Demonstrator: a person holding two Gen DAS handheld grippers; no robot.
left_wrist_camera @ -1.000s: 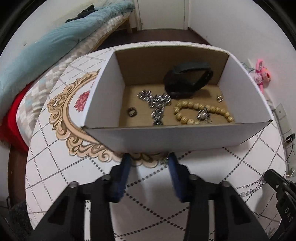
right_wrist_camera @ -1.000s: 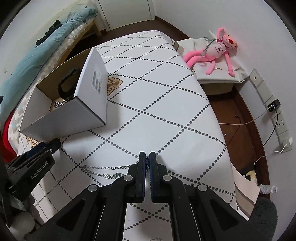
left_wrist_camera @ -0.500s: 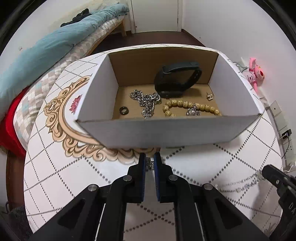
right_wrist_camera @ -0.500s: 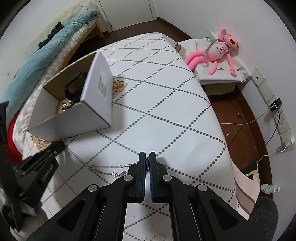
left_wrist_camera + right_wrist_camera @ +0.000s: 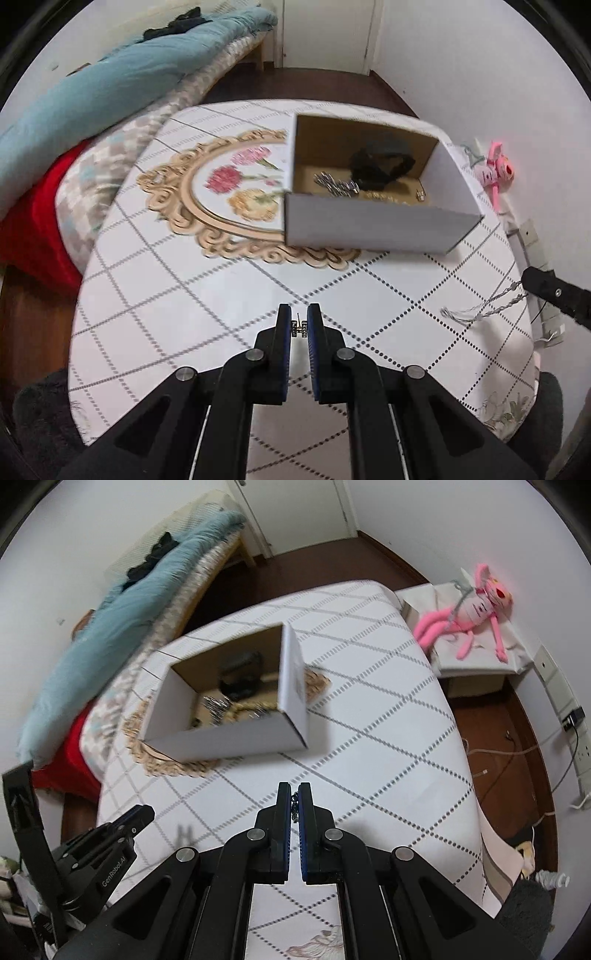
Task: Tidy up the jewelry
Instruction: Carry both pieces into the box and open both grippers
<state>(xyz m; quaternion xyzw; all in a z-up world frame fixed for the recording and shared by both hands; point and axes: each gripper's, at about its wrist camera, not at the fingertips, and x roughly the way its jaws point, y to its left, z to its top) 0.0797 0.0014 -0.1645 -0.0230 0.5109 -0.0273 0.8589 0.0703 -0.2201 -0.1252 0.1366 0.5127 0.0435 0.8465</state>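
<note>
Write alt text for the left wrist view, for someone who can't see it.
The left gripper pinches a small silver earring above a white patterned table. Beyond stands an open cardboard box holding jewelry, and at the right edge the right gripper dangles a silver chain.

your box (image 5: 373,221) sits on the far part of the table (image 5: 221,288), watch band (image 5: 380,166) and chains (image 5: 336,184) inside; the bed (image 5: 110,85) lies left, the plush toy (image 5: 469,616) right.
</note>
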